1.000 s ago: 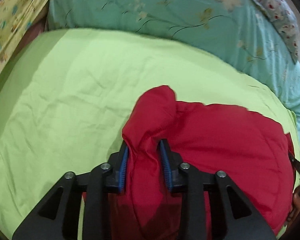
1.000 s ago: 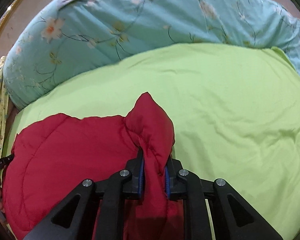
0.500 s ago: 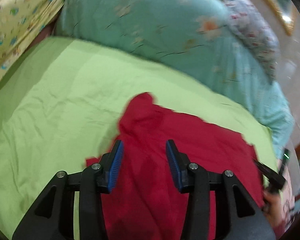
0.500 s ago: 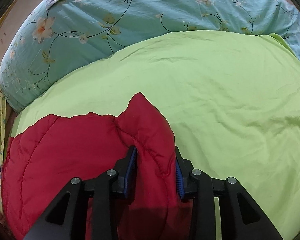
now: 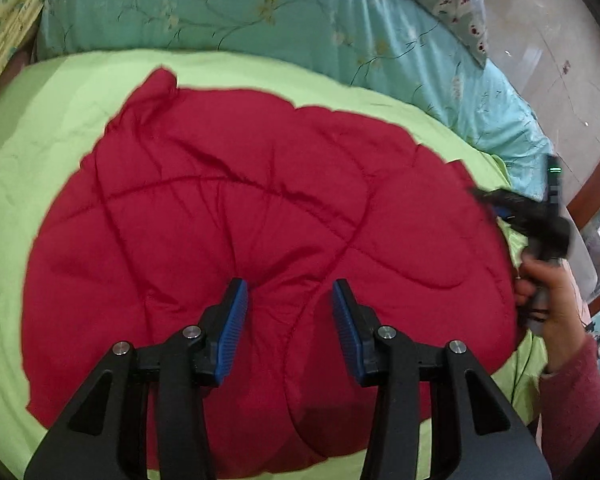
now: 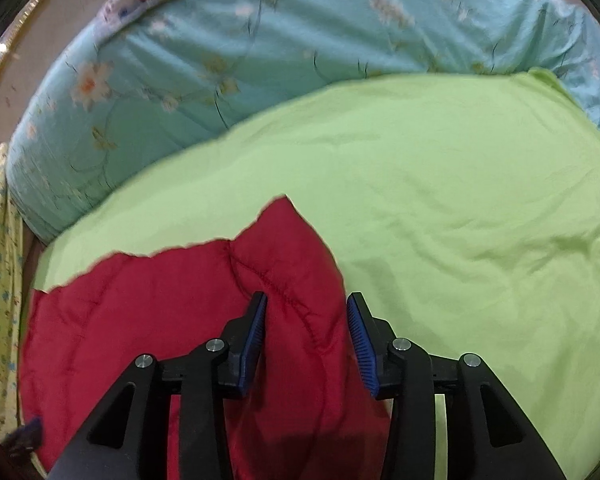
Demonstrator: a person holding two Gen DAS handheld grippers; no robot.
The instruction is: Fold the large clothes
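Both wrist cameras look steeply down and forward, close over the red quilted garment (image 5: 260, 240) on the green sheet (image 6: 440, 200), the left view above its middle, the right view above its right corner, both facing the teal floral quilt (image 5: 260, 12) beyond it.

Bare green sheet (image 6: 460, 200) is left open right of the red jacket (image 6: 180, 320); passage beyond is blocked by the blue quilt (image 6: 260, 60).
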